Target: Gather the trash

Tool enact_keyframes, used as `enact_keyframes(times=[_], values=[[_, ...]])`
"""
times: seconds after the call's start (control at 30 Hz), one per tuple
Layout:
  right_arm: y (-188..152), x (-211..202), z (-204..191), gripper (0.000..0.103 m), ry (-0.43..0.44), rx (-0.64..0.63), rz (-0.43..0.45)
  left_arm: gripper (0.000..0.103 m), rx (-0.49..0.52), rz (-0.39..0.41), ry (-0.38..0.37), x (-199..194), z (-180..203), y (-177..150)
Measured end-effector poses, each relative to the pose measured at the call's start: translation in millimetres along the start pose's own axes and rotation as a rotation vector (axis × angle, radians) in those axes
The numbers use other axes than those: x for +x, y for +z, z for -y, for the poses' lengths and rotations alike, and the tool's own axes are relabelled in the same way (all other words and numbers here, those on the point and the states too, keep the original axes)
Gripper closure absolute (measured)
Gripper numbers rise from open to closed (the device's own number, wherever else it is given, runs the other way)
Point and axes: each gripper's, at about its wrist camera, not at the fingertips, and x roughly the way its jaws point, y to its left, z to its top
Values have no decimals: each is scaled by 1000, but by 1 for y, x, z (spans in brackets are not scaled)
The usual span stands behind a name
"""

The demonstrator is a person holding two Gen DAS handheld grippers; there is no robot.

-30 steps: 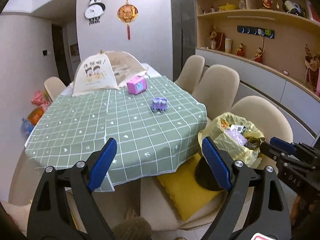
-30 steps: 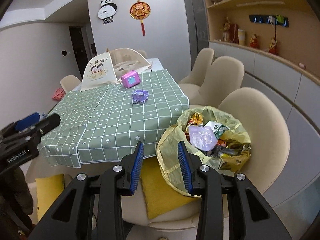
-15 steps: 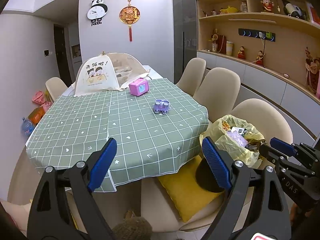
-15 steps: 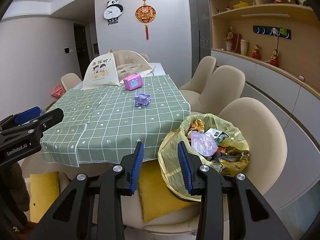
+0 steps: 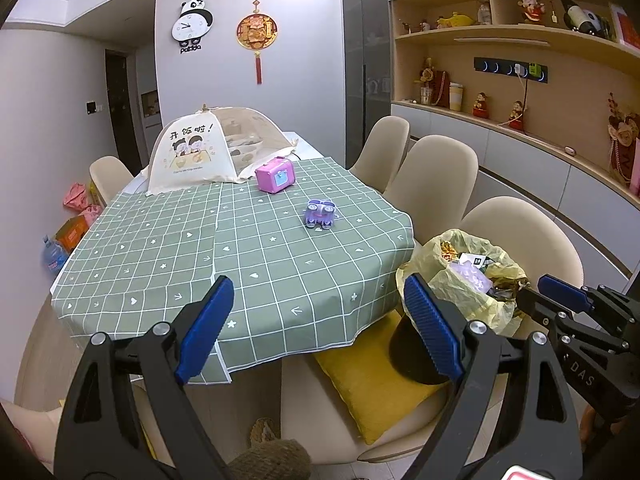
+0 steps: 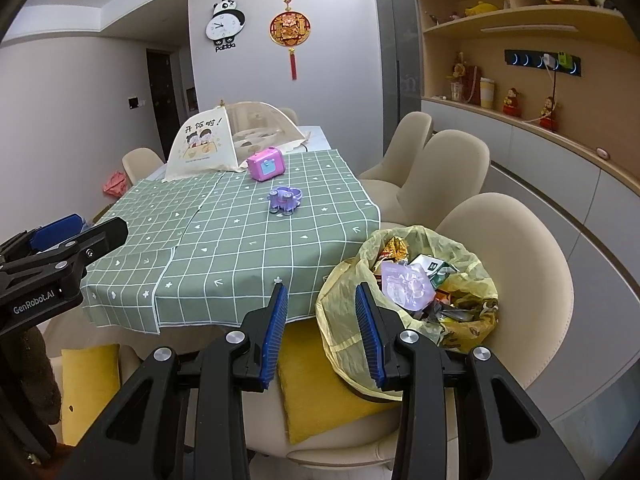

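Left tongs [image 5: 316,328] wide open and empty, right tongs [image 6: 322,332] part-open, empty, before full yellow trash bag [image 6: 344,320], green-clothed worktop [image 5: 240,256] behind

The left hand-held gripper [image 5: 316,330] points forward and slightly downward, its 2 blue-padded fingers [image 5: 206,326] spread wide with nothing between them. The right hand-held gripper [image 6: 322,332] is tilted down about the same way; its 2 blue pads stand partly apart, a clear gap between them, and grip nothing. The 2 tools sit side by side at about the same height: the right one's black tip with a blue pad shows at the right edge of the left wrist view, and the left one's tip shows at the left edge of the right wrist view.
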Motion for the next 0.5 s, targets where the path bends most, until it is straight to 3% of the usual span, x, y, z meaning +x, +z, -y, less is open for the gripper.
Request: enact_keyframes(times=[0.5], values=[[1, -3, 0, 69, -5, 2, 8, 20, 4, -2, -10, -1, 1, -1]])
